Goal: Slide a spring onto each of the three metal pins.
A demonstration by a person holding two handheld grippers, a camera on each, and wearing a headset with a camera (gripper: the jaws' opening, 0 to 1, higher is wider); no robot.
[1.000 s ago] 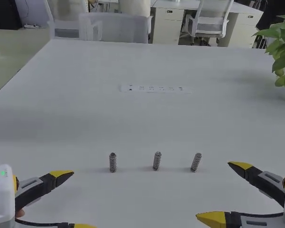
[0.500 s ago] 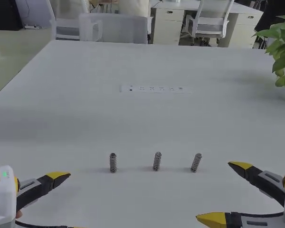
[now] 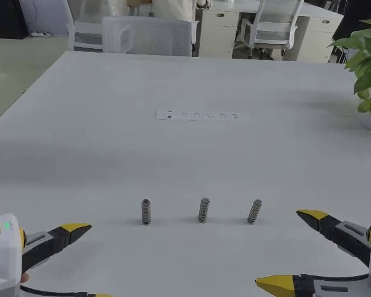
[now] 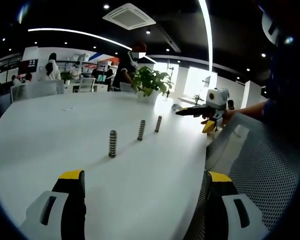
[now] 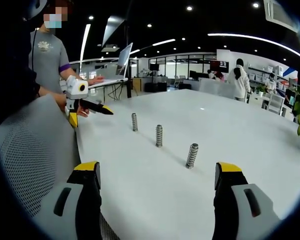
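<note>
Three springs: the left spring (image 3: pixel 146 211), the middle spring (image 3: pixel 203 210) and the right spring (image 3: pixel 255 211) stand straight up in a row on the white bench (image 3: pixel 111 154), close to our edge, each one apart from the next
Pins: we cannot tell them from the coils around them, they are too small
Left gripper (image 4: pixel 145 176): low at the left in the head view; its yellow-tipped fingers (image 4: pixel 72 180) are wide apart and hold nothing
Left gripper and springs: well apart; in the left gripper view the left spring is the nearest one
Right gripper (image 5: pixel 158 167): low at the right in the head view; its fingers (image 5: pixel 87 172) are wide apart with nothing between them
Right gripper and springs: the right spring is the nearest one, and we see a gap between them
Power strip (image 3: pixel 198 116): set flat in the bench top, farther back than the springs
Plant (image 3: pixel 368 68): green leaves at the far right side of the bench
Chairs (image 3: pixel 266 28): white ones past the far end of the bench
Mesh chair back (image 5: pixel 35 150): grey, just beside our edge of the bench
</note>
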